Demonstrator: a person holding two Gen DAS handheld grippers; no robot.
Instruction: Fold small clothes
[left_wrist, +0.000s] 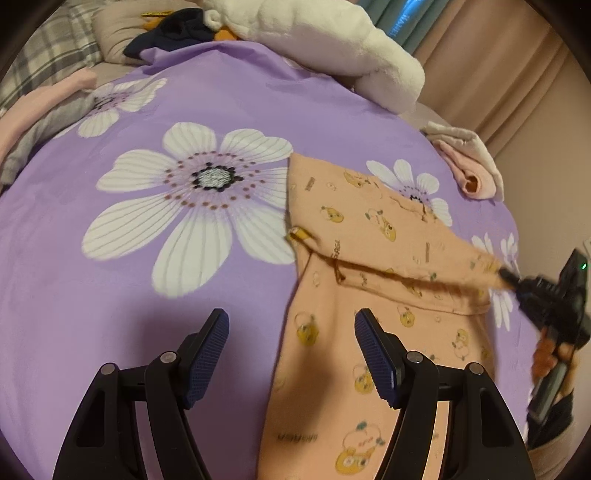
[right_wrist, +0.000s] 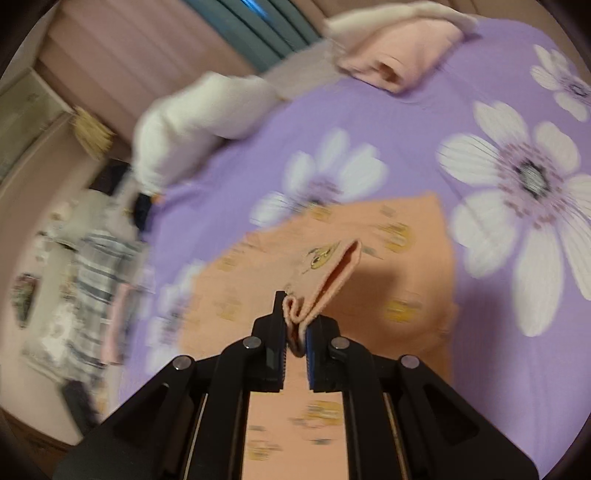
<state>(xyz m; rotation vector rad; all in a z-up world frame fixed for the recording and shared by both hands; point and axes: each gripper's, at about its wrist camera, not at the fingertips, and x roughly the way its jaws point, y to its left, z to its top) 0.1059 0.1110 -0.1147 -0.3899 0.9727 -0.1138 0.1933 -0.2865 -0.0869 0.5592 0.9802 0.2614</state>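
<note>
A small peach garment (left_wrist: 369, 266) printed with yellow cartoon figures lies on the purple flowered bedspread (left_wrist: 147, 92), partly folded over itself. My left gripper (left_wrist: 291, 325) is open and empty, just above the garment's near left edge. My right gripper (right_wrist: 295, 325) is shut on a bunched end of the peach garment (right_wrist: 332, 273) and holds it lifted above the rest of the cloth. In the left wrist view the right gripper (left_wrist: 508, 275) shows at the right, pulling a sleeve or corner taut.
A folded pink piece (left_wrist: 472, 173) lies at the bed's far right edge, also in the right wrist view (right_wrist: 399, 55). A white plush blanket (left_wrist: 332, 40), dark clothing (left_wrist: 173, 29) and grey and pink clothes (left_wrist: 40, 122) sit along the far and left sides.
</note>
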